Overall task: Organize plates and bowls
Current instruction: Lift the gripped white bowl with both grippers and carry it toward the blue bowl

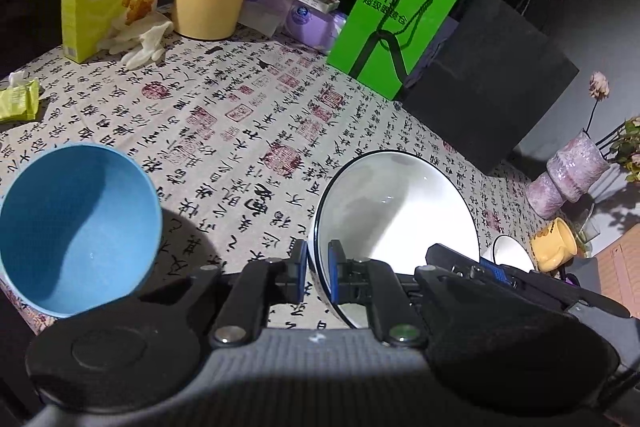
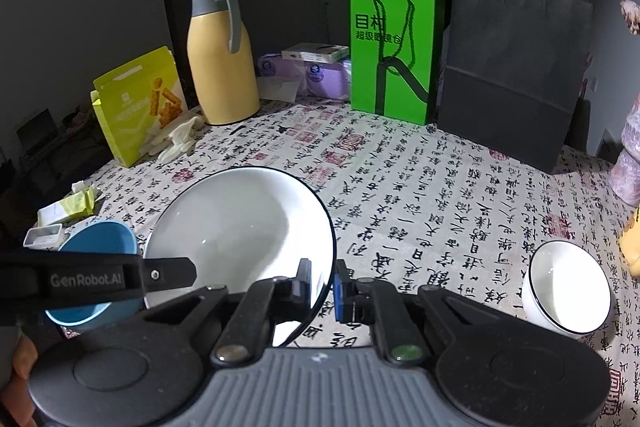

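A large white bowl with a thin black rim [image 1: 400, 211] [image 2: 240, 223] is held between both grippers over the calligraphy-print tablecloth [image 2: 420, 195]. My left gripper [image 1: 318, 267] is shut on its left rim, and my right gripper [image 2: 322, 283] is shut on its right rim. In the left wrist view, a blue bowl [image 1: 76, 227] sits at the table's near left edge. The right wrist view shows that blue bowl [image 2: 100, 243] partly hidden behind the left gripper's body [image 2: 100, 279]. A small white bowl with a dark rim [image 2: 568, 291] [image 1: 512, 253] rests on the cloth to the right.
Along the back stand a yellow snack box [image 2: 136, 107], white gloves [image 2: 180, 139], a yellow thermos jug [image 2: 222, 59], purple tissue packs [image 2: 316, 75], a green bag [image 2: 392, 55] and a black paper bag [image 2: 512, 67]. A pink vase [image 1: 568, 175] and yellow mug [image 1: 556, 243] stand far right.
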Demonstrator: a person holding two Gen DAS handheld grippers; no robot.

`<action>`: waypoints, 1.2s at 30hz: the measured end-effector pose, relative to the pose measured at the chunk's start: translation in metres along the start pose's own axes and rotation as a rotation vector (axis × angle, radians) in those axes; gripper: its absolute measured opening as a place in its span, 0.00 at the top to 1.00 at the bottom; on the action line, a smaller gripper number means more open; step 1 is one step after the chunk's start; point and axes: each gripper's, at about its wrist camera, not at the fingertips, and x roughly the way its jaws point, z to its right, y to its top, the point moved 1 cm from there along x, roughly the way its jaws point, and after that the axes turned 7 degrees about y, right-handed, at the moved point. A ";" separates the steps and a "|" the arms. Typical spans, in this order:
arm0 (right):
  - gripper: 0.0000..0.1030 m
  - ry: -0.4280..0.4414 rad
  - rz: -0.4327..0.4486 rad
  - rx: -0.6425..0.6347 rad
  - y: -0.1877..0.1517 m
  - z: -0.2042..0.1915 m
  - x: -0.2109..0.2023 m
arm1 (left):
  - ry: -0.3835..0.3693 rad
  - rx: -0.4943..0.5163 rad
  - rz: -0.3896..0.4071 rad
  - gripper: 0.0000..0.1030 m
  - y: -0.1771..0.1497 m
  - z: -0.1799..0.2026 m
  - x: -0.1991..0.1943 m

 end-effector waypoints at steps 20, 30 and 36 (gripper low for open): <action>0.90 0.030 0.010 -0.068 0.006 -0.072 0.007 | 0.008 -0.072 0.050 0.90 0.008 -0.069 -0.032; 0.90 0.050 0.009 -0.098 0.008 -0.103 0.014 | 0.014 -0.108 0.069 0.90 0.012 -0.101 -0.041; 0.89 0.062 -0.002 -0.116 0.009 -0.120 0.022 | 0.018 -0.136 0.076 0.90 0.014 -0.122 -0.043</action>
